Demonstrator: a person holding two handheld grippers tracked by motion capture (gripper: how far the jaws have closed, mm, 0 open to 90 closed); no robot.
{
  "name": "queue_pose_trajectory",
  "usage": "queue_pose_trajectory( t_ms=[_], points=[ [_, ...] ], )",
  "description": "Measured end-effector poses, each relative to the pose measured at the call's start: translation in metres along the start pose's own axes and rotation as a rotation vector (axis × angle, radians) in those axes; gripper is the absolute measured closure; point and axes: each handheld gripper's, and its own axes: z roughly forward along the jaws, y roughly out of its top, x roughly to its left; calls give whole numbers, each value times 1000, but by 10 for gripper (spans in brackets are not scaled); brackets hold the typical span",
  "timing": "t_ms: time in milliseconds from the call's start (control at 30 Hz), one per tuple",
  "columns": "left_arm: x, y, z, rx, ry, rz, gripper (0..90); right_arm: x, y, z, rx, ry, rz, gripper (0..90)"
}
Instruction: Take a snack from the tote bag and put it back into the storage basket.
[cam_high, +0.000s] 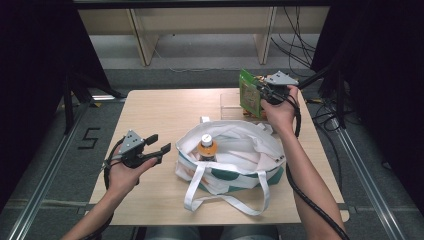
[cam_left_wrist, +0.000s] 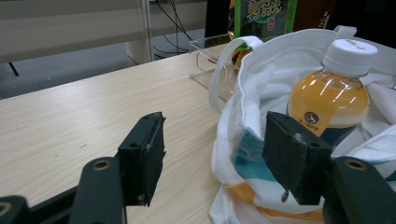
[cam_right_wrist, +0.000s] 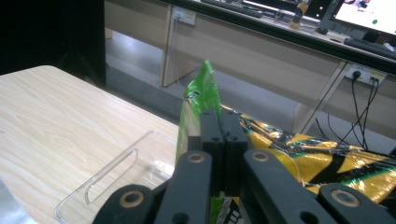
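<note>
Near edge: left tongs (cam_high: 159, 144) sit wide, nothing between the pads, hovering just off the surface (cam_high: 150, 110) beside the left side of the white tote bag (cam_high: 240, 150). In the left gripper view the bag rim lies right in front of the right-hand pad, so these tongs are placed to catch the fabric or steady the opening. Inside the bag an orange-drink bottle (cam_high: 207, 147) stands upright, white cap up, toward the left half of the opening; the bag's straps trail toward the person. Farther back: the right tongs (cam_right_wrist: 219, 135) are pinched tight on the top edge of a green snack packet (cam_high: 248, 92), held off the surface at the far right corner, over a clear plastic tray (cam_high: 231, 105). Packet hangs roughly upright, long axis vertical, flat face toward the bag. Key relation: the bag mouth lies nearer to the person and to the left of the packet, and below it. My read: right hand carries the packet back and down into the free space right of the bottle. Risk: the rim folds in and blocks entry.
</note>
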Motion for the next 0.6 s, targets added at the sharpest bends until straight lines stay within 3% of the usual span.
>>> queue_pose_trajectory(
  t_ms=[533,600],
  points=[
    [0,0,0,0,0,-1,382,2,0,7,-15,-3,3,900],
    [0,0,0,-1,1,0,382,2,-1,8,0,14,6,900]
  ],
)
